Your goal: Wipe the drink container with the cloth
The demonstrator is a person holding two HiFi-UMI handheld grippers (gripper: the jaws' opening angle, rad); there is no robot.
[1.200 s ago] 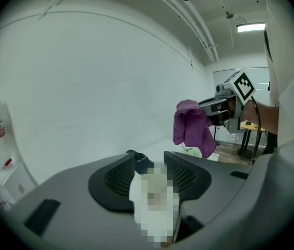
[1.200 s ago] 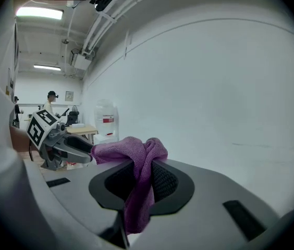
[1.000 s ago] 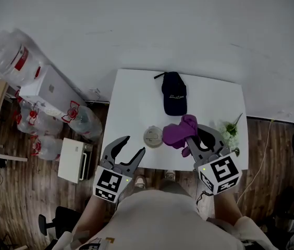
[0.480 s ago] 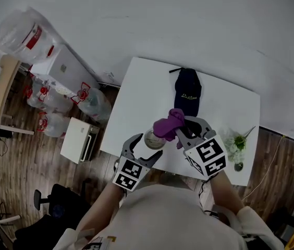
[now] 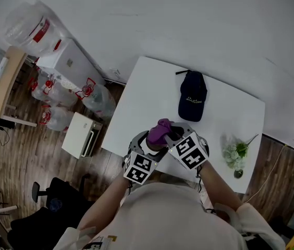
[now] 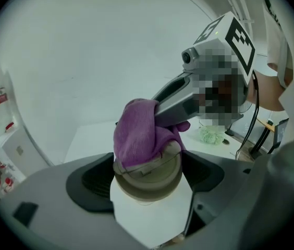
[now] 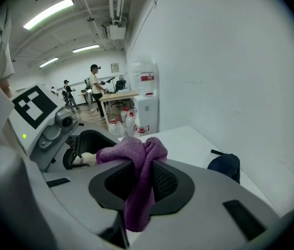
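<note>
Judged the step as set-up for wiping, with rubbing proper barely begun. Found the drink container (image 6: 146,177), a white cup under a beige lid, upright near the front edge of the white table (image 5: 147,95) and standing between the jaws of the left gripper (image 6: 146,189). Caught those jaws just opening, spread wide to either side of the cup. Saw no clear squeeze from the pads, so logged as straddling, not gripping. Found the right gripper (image 7: 139,166) clamped tight on the purple cloth (image 7: 136,152), with a fold bunched above the jaws and a tail hanging below. In the left gripper view, saw the cloth lying against the far side of the lid. Next move, presumably: close the left jaws on the cup wall gently enough not to crush it or pop the lid, then draw the cloth across the lid and down the sides without tipping anything. Noted elsewhere on the table a dark cap (image 5: 191,102) well apart toward the wall and a small bunch of greenery (image 5: 234,154) near the right front corner, neither in the path. Noted water bottles (image 5: 97,100) on the floor to the left. Main hindrances, by judgement: both grippers crowded over one small cup, the left jaws masking much of its wall, and the table edge close by.
</note>
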